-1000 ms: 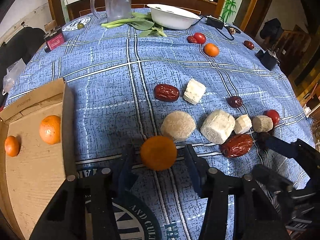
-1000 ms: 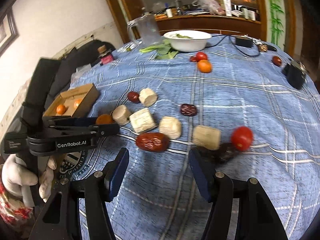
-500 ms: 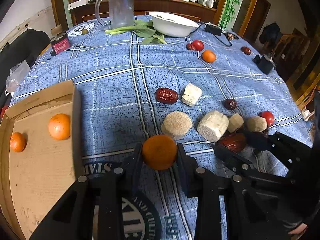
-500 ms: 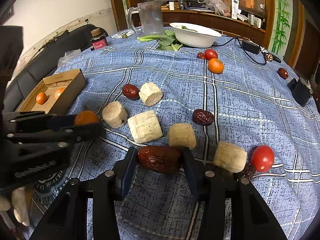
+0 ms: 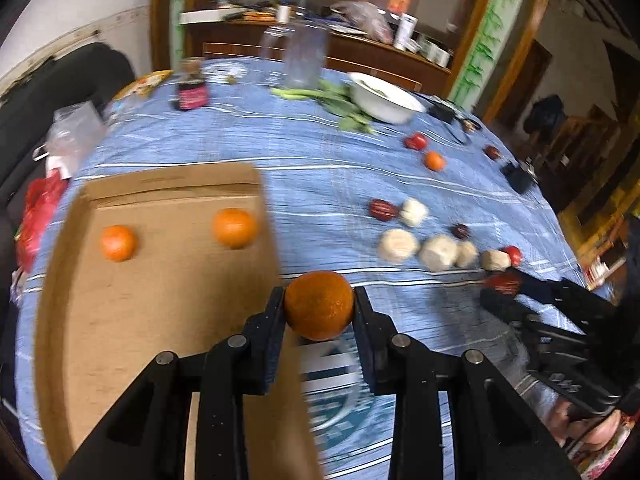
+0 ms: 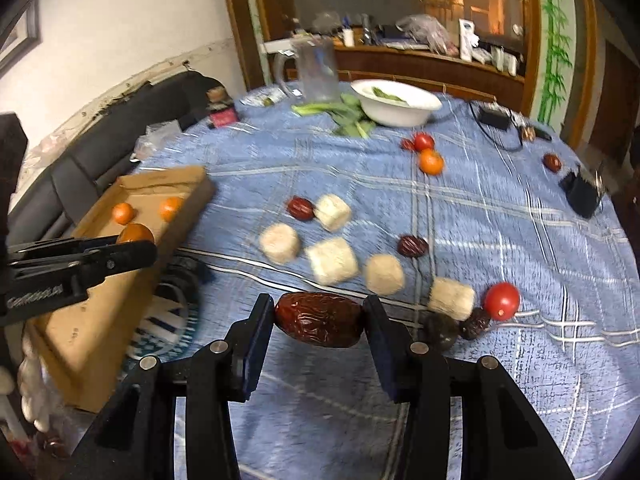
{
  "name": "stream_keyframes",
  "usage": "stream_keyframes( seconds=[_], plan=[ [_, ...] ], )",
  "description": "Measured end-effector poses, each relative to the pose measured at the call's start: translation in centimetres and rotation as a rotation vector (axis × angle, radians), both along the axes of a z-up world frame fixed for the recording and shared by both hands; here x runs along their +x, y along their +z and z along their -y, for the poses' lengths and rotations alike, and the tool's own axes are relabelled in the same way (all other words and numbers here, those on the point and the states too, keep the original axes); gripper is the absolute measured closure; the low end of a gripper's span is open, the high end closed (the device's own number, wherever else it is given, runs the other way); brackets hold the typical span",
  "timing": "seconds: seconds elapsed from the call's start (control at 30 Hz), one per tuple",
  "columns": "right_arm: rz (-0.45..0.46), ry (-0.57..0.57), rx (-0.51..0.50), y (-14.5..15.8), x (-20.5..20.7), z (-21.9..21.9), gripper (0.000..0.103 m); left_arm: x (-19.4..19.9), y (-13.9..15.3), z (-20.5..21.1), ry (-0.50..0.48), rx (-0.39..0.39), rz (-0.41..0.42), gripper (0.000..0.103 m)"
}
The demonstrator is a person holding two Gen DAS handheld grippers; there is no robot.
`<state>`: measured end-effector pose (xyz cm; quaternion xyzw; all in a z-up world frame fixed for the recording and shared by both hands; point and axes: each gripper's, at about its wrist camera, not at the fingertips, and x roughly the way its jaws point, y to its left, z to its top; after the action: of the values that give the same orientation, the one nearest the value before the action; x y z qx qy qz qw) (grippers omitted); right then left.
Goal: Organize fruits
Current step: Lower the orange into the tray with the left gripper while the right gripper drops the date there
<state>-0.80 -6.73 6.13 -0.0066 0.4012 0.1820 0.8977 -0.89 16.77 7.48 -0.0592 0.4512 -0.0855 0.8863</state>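
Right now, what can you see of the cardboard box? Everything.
The cardboard box is a shallow open tray of plain brown card with low walls, a flap fold along its far wall. It lies flat on the blue tablecloth at the table's left edge. Two small oranges sit apart on its floor. The left tongs hold a third orange above its right wall; contact with the wall cannot be judged.

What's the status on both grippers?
Left gripper shut on orange, at cardboard tray edge. Right gripper shut on red date, lifted. Nothing in the way.
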Motion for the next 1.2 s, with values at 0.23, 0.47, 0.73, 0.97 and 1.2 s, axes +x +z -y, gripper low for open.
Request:
stream_keyframes(
  seconds=[0.23, 0.47, 0.73, 0.97, 1.2],
  plan=[
    [0.027, 0.122, 0.058, 3.2, -0.3, -6.8, 0.053, -0.1, 0.1, -8.6, 0.152, 0.061, -0.016, 0.072],
    [-0.016, 0.227, 0.029, 2.2, 2.4, -15.6, 0.053, 2.3, -2.0, -13.7, 0.231, 0.069, -0.110, 0.071],
    [-0.055, 0.282, -0.089, -1.6, 5.2, -21.2, 0.053, 4.4, -4.5, -15.3, 0.240, 0.032, -0.193, 0.071],
    [-0.069, 0.255, -0.148, -3.2, 6.6, -22.0, 0.053, 5.5, -4.6, -15.9, 0.251, -0.003, -0.190, 0.071],
    [-0.075, 0.236, -0.142, -3.5, 6.7, -22.0, 0.051, 4.9, -4.2, -16.1, 0.248, -0.064, -0.180, 0.056]
  ],
)
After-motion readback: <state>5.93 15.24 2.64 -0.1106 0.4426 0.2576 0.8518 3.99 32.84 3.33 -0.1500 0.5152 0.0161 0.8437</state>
